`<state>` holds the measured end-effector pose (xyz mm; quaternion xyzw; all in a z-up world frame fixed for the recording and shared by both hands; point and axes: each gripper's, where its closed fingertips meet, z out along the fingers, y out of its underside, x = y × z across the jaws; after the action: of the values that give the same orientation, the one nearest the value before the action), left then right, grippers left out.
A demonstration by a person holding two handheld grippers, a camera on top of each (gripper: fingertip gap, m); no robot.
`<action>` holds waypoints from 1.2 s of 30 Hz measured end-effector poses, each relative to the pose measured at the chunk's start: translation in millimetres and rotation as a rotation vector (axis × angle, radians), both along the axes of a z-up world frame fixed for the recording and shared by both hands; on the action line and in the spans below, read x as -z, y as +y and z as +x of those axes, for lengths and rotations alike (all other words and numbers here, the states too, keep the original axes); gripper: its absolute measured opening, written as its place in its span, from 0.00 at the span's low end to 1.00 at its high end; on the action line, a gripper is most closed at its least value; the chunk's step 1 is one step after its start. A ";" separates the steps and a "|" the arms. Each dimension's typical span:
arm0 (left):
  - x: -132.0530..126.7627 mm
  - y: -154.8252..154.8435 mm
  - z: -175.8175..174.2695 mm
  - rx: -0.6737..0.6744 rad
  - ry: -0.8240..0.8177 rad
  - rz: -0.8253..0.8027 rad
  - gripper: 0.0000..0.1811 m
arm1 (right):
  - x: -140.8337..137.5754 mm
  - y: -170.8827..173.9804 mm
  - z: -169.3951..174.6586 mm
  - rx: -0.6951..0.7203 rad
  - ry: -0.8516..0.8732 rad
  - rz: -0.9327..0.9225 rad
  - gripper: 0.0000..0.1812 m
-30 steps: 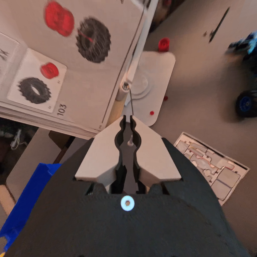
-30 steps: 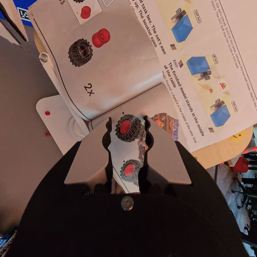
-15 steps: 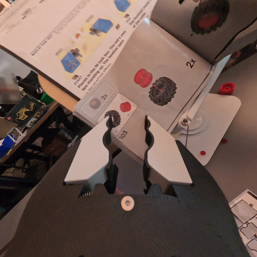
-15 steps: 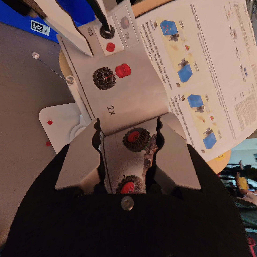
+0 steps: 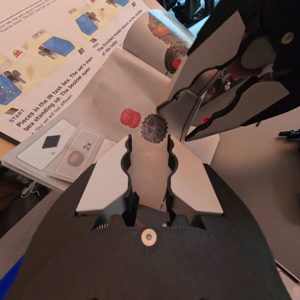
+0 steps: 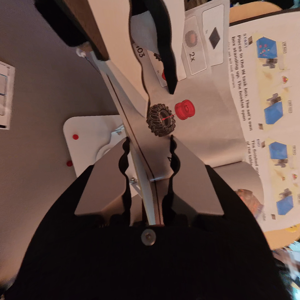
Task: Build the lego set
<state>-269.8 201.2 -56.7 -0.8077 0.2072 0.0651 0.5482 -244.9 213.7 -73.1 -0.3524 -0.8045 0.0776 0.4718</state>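
The open instruction booklet point(image 5: 113, 90) stands on a holder and shows a drawing of a black tyre and a red hub point(image 6: 168, 116). My left gripper point(image 5: 148, 138) is open, with the page's lower corner between its fingers. My right gripper point(image 6: 149, 138) is open and straddles the page's edge and the holder's metal arm point(image 6: 141, 175). Each gripper shows in the other's view: the right one point(image 5: 172, 123) at the upper right, the left one point(image 6: 159, 103) at the top. A red hub point(image 5: 205, 120) lies on the table behind the right gripper's fingers. A further page point(image 5: 146, 48) curls up behind.
A printed sheet with blue box pictures point(image 6: 267, 97) hangs behind the booklet. The holder's white base point(image 6: 87, 129) sits on the grey table with red dots. A sticker sheet point(image 6: 4, 97) lies at the left, and a blue box edge point(image 5: 9, 276) is at the lower left. My left and right fingertips are right by each other.
My left gripper went from shut to open and moved onto the booklet page. My right gripper moved in to straddle the page's edge. Both grippers now face each other across the page.
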 end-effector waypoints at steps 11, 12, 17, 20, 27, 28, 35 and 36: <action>-2.4 -6.6 -11.5 -0.034 0.066 -0.008 0.24 | -23.5 21.2 35.0 0.018 -0.058 -0.194 0.00; -2.1 -5.9 -9.5 -0.030 0.068 -0.008 0.24 | -26.0 25.0 37.8 0.028 -0.062 -0.208 0.00; -6.4 -2.3 -5.5 -0.035 0.099 0.022 0.25 | -39.6 38.4 47.8 0.066 0.004 -0.346 0.00; -8.0 -4.1 -6.2 -0.036 0.100 0.021 0.25 | -43.4 46.7 54.1 0.093 0.067 -0.435 0.00; -11.0 -2.2 -14.2 -0.069 0.117 0.046 0.27 | -44.9 68.1 70.8 0.160 0.205 -0.600 0.00; -11.0 -1.2 -13.2 -0.070 0.127 0.050 0.26 | -44.5 71.9 73.3 0.172 0.222 -0.613 0.00; -11.6 2.1 -25.6 -0.142 0.170 0.060 0.28 | -34.9 91.9 92.3 0.262 0.294 -0.698 0.00; -13.9 1.4 -24.4 -0.133 0.164 0.072 0.29 | -37.3 95.9 96.4 0.286 0.316 -0.705 0.02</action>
<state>-294.2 202.6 -42.7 -0.7913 0.1949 0.1748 0.5525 -148.6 309.6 -35.8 -0.5844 -0.5892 0.3355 0.4459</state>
